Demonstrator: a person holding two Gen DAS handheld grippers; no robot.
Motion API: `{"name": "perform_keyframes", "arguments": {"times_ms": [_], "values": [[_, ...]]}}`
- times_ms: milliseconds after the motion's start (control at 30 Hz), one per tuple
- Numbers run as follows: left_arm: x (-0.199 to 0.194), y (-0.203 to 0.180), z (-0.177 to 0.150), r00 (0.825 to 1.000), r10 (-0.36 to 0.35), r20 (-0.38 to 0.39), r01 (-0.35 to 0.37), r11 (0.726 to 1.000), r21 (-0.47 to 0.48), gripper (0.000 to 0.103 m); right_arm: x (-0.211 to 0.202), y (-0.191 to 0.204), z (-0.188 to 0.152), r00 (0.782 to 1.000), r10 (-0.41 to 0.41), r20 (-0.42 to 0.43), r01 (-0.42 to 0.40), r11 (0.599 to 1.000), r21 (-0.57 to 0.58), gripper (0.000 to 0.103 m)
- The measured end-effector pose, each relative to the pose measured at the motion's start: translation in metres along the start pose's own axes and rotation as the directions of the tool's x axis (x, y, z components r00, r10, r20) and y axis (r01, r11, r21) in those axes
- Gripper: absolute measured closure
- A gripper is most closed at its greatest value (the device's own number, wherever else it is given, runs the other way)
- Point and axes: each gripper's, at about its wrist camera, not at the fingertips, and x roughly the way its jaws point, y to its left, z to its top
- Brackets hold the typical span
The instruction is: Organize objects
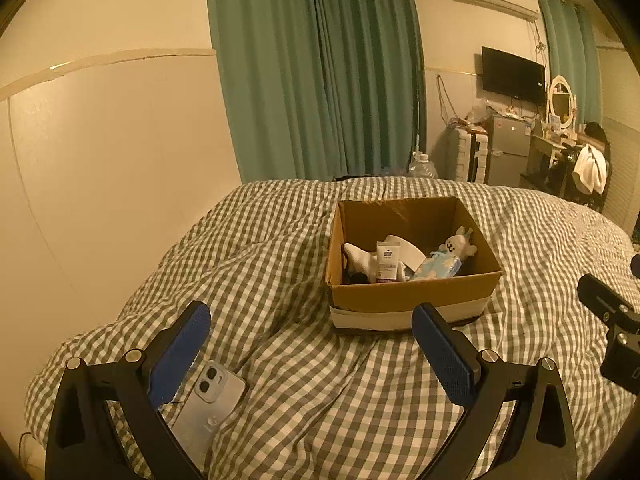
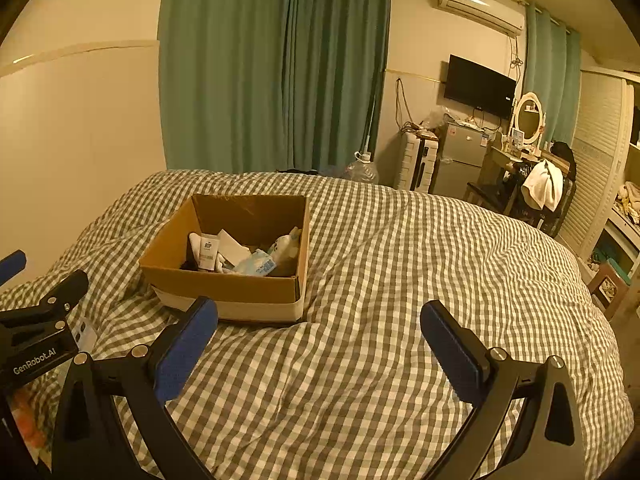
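- The left gripper point(image 1: 310, 350) hangs over the checked duvet point(image 1: 312, 392) with its blue pads spread wide and nothing between them.
- A silver phone point(image 1: 210, 404) lies camera-up on the duvet at 7 o'clock in the left wrist view, partly under the left finger point(image 1: 180, 354).
- The right gripper point(image 2: 318, 354) is likewise spread wide and empty above the duvet (the other tool's black body shows at 9 o'clock in its view).
- The cardboard box point(image 1: 412, 296) sits on the duvet at 12 o'clock from the left gripper, apart from both grippers.
- Inside the box lie a white tube point(image 1: 387, 266), a white plush toy point(image 1: 458, 245), a pale blue packet point(image 1: 438, 266) and some white items, all bunched together.
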Motion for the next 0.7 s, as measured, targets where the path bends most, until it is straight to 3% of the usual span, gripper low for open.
{"name": "perform_keyframes", "arguments": {"times_ms": [433,700], "values": [[-0.0050,0.0053,0.0055,0.999,-0.005,0.039,0.005,1.000,0.004,0.000,-0.0005,0.0005,0.0035,1.000,0.011,-0.002,-0.011,1.000,0.016,0.001],[-0.0032,0.0095,0.0047,1.000,-0.006,0.024,0.006,1.000,-0.008,0.000,-0.0006,0.0030,0.0009,1.000,0.009,-0.008,-0.009,1.000,0.007,0.001]]}}
